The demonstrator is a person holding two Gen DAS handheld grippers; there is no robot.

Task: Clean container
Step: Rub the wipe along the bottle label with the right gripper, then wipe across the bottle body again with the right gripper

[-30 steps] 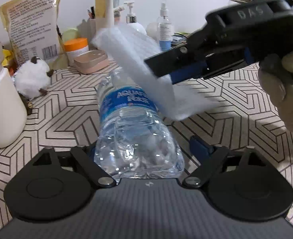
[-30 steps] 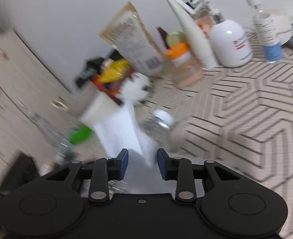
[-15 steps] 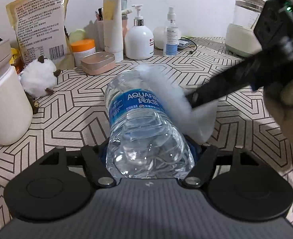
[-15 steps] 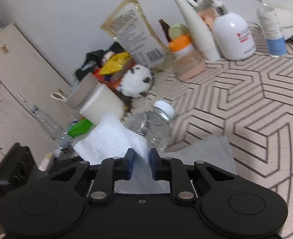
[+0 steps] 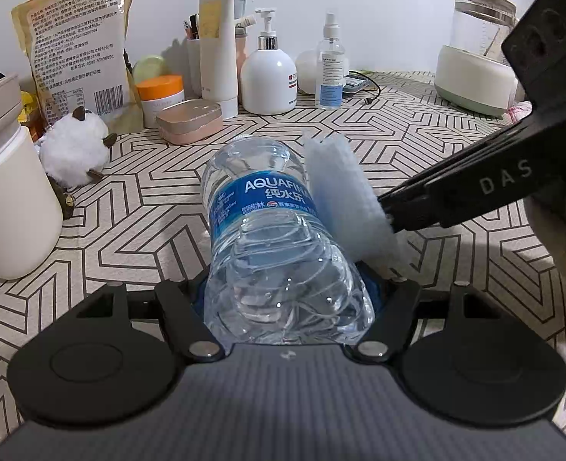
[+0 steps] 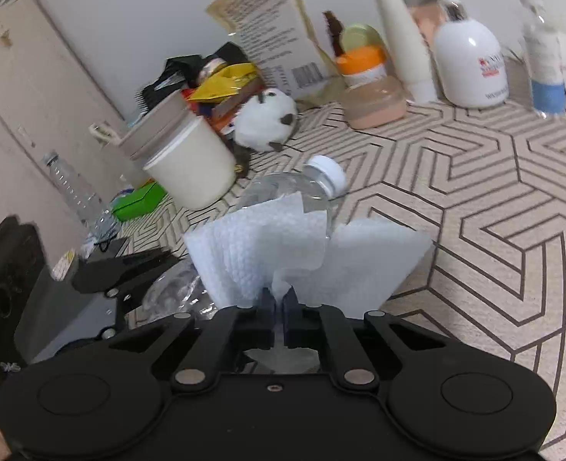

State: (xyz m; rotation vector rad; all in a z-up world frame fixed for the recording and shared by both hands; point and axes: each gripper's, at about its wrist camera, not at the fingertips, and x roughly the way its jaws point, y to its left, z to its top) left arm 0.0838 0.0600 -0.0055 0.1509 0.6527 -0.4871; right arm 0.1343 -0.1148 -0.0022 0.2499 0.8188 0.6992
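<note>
bottle: my left tongs (image 5: 283, 292) clamp the clear ribbed plastic water bottle (image 5: 271, 238) low (thin, slick, crushable)
wipe: my right tongs (image 6: 281, 309) are closing on the soft white folded paper towel (image 6: 267, 253); it drapes the bottle's side

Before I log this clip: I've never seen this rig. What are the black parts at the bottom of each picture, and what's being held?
No robot: a person holds a two-finger tool in each hand, each with a camera looking along its fingers. The left tool clamps a clear Aquafina water bottle above the patterned tablecloth. The right tool is closing its jaws on a folded white paper towel, which lies against the bottle's side. Behind stand a pump bottle, a spray bottle, a printed pouch and a plush toy.
</note>
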